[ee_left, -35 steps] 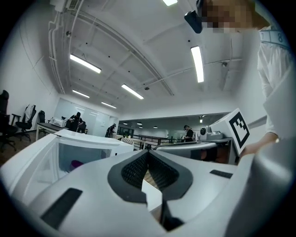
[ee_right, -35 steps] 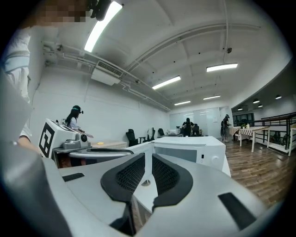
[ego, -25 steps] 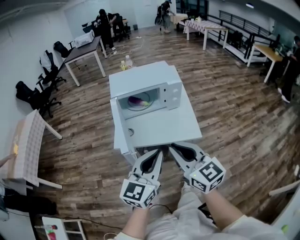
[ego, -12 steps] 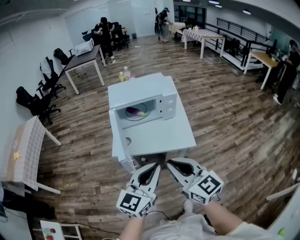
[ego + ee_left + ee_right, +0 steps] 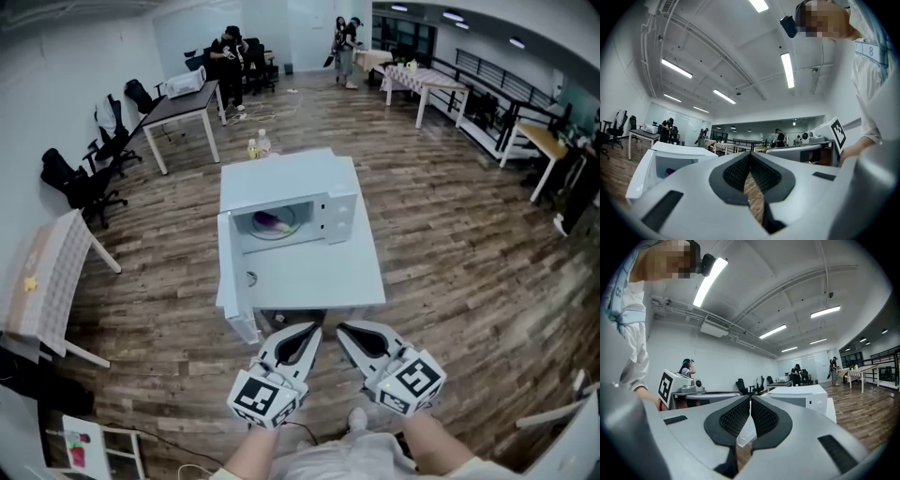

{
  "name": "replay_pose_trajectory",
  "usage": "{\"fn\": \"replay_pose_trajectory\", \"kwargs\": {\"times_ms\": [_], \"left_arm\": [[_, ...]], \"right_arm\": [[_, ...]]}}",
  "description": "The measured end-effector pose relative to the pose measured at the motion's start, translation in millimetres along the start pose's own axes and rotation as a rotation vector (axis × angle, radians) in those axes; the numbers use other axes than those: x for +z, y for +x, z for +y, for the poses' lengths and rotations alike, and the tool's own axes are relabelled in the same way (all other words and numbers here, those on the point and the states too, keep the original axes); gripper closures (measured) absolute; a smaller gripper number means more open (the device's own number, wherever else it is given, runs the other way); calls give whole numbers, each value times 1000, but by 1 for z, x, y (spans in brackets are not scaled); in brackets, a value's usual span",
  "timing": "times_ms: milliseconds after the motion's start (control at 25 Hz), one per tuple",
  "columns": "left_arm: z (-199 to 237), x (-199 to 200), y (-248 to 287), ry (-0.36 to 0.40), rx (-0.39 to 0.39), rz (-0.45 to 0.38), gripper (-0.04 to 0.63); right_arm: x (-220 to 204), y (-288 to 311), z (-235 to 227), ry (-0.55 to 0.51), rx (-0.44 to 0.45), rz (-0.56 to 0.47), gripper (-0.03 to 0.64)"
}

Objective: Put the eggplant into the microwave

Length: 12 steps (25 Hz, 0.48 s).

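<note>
The white microwave point(image 5: 291, 192) stands on a white table point(image 5: 328, 277), its door point(image 5: 225, 281) swung open to the left. The purple eggplant point(image 5: 272, 222) lies on the plate inside it. Both grippers are held level just off the table's near edge, side by side and apart from the microwave. My left gripper point(image 5: 312, 328) is shut and holds nothing; its own view shows the microwave point(image 5: 670, 157) and the eggplant point(image 5: 669, 171) at the left. My right gripper point(image 5: 343, 328) is shut too, its jaws having just closed the last bit on nothing; the microwave point(image 5: 801, 397) lies ahead of it.
Two bottles point(image 5: 259, 145) stand behind the microwave. A dark desk point(image 5: 183, 103) with office chairs point(image 5: 80, 183) lies at the back left, a light folding table point(image 5: 52, 281) at the left. More tables point(image 5: 431, 84) and several people are at the far end. The floor is wood.
Both grippers have drawn back from over the table's near edge towards the person. The microwave's door stays open and the eggplant has not moved.
</note>
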<state>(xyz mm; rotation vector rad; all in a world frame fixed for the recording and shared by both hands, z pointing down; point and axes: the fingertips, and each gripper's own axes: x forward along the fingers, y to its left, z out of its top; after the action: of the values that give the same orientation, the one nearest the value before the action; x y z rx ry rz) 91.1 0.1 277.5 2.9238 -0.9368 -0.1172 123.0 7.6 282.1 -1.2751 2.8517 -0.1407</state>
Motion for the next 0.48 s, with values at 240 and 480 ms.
{"fn": "replay_pose_trajectory", "kwargs": {"times_ms": [240,480], "left_arm": [[-12,-3,24,0,-13,8,594],[-17,-14,42,-14,-8,29,594]], "right_arm": [[1,-8,-27,15,0,-15,580],[-5,-14,-47,41,2,-9,580]]}}
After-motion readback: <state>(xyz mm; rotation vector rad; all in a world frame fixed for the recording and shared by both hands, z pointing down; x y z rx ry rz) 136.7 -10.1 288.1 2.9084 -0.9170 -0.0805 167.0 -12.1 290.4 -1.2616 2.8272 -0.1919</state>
